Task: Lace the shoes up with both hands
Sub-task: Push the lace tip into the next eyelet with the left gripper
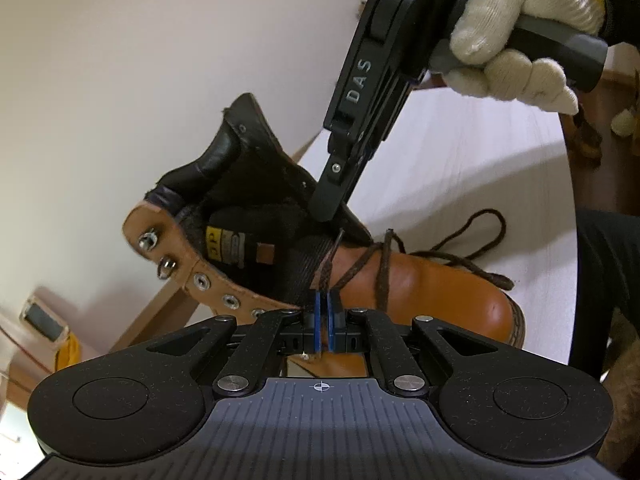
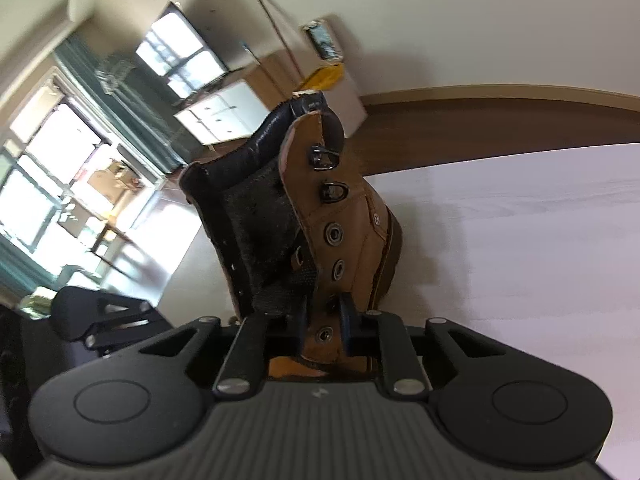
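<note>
A tan leather boot (image 1: pixel 420 280) with a black tongue lies on a white table (image 1: pixel 460 168). My left gripper (image 1: pixel 324 312) is shut on a dark brown lace (image 1: pixel 325 276) just above the boot's vamp. The lace's loose end loops on the table beyond the toe. My right gripper (image 1: pixel 328 212), held by a white-gloved hand (image 1: pixel 512 40), reaches down to the far eyelet flap. In the right wrist view the boot (image 2: pixel 360 216) stands close in front. There my right gripper (image 2: pixel 323 308) is shut on the eyelet flap (image 2: pixel 336 236), near its lower eyelets.
The table's edge runs behind the boot, with a wooden floor (image 2: pixel 480 120) and a pale wall beyond. A person's dark sleeve (image 1: pixel 608 280) is at the right. Part of the left gripper (image 2: pixel 100 320) shows low left. White cabinets (image 2: pixel 224 116) and windows stand far off.
</note>
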`<move>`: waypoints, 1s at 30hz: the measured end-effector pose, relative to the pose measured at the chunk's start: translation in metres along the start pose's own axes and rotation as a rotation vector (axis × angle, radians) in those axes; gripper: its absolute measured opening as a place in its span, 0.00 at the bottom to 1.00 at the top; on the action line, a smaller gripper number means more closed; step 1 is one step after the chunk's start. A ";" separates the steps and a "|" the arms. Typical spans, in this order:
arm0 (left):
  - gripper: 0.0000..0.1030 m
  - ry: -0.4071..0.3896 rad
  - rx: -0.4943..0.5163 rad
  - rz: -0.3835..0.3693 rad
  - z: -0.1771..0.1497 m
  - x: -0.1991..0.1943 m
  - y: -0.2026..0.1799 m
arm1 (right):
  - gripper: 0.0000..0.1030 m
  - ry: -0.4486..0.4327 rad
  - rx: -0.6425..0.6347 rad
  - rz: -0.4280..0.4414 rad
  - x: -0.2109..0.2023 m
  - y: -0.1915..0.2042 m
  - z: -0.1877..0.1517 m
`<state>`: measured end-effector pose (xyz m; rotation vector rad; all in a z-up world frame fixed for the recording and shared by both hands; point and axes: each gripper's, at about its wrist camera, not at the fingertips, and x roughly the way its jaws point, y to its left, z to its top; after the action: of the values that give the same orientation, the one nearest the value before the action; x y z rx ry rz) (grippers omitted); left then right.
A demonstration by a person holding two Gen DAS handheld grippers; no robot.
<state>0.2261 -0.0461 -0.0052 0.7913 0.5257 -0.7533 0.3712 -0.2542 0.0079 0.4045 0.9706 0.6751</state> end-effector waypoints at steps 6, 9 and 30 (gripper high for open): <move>0.03 0.094 0.042 0.006 0.018 0.013 -0.004 | 0.10 -0.008 0.000 0.082 -0.006 -0.013 0.002; 0.03 0.126 0.058 0.007 0.026 0.017 -0.005 | 0.10 -0.015 0.006 0.106 -0.008 -0.016 0.003; 0.03 0.285 0.190 0.037 0.059 0.038 -0.017 | 0.10 -0.028 0.003 0.164 -0.015 -0.024 0.000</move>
<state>0.2457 -0.1153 -0.0029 1.0918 0.6999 -0.6659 0.3742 -0.2819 0.0027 0.4989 0.9179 0.8145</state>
